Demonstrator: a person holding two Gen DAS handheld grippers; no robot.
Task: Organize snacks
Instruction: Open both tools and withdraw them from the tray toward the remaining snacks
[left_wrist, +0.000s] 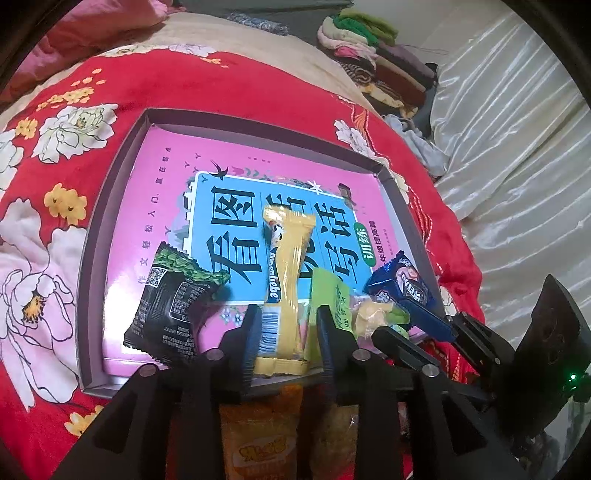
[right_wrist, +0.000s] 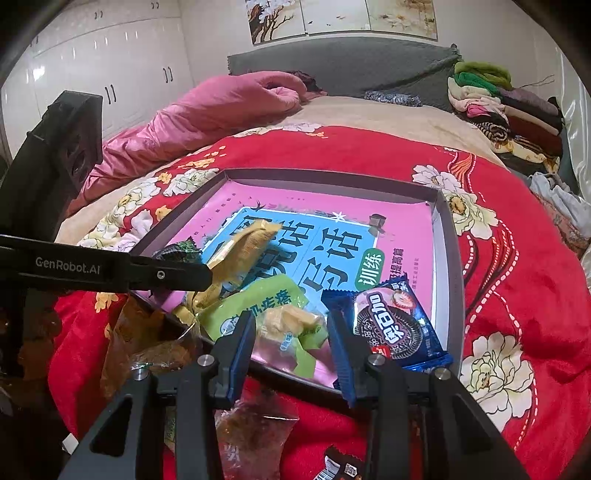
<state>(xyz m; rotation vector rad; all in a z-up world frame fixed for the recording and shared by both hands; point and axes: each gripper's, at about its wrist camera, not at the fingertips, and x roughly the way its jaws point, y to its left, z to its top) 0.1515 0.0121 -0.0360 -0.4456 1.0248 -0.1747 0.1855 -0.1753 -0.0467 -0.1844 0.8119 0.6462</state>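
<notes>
A grey tray (left_wrist: 110, 206) (right_wrist: 448, 236) lined with a pink and blue book lies on the red floral bedspread. In it are a black-green packet (left_wrist: 170, 306), a long yellow Alpenliebe packet (left_wrist: 288, 280) (right_wrist: 240, 251), a light green packet (left_wrist: 332, 295) (right_wrist: 266, 306) with a yellow candy (right_wrist: 291, 321), and a blue Oreo packet (left_wrist: 402, 284) (right_wrist: 395, 325). My left gripper (left_wrist: 286, 332) is open, its fingers either side of the yellow packet's near end. My right gripper (right_wrist: 291, 336) is open over the yellow candy, at the tray's near edge.
More snack packets lie on the bedspread in front of the tray: orange ones (left_wrist: 258, 435), clear crinkly ones (right_wrist: 147, 343) (right_wrist: 255, 424) and a small dark one (right_wrist: 340, 465). Folded clothes (right_wrist: 498, 99) are piled at the bed's far right. A pink quilt (right_wrist: 207, 110) lies at the far left.
</notes>
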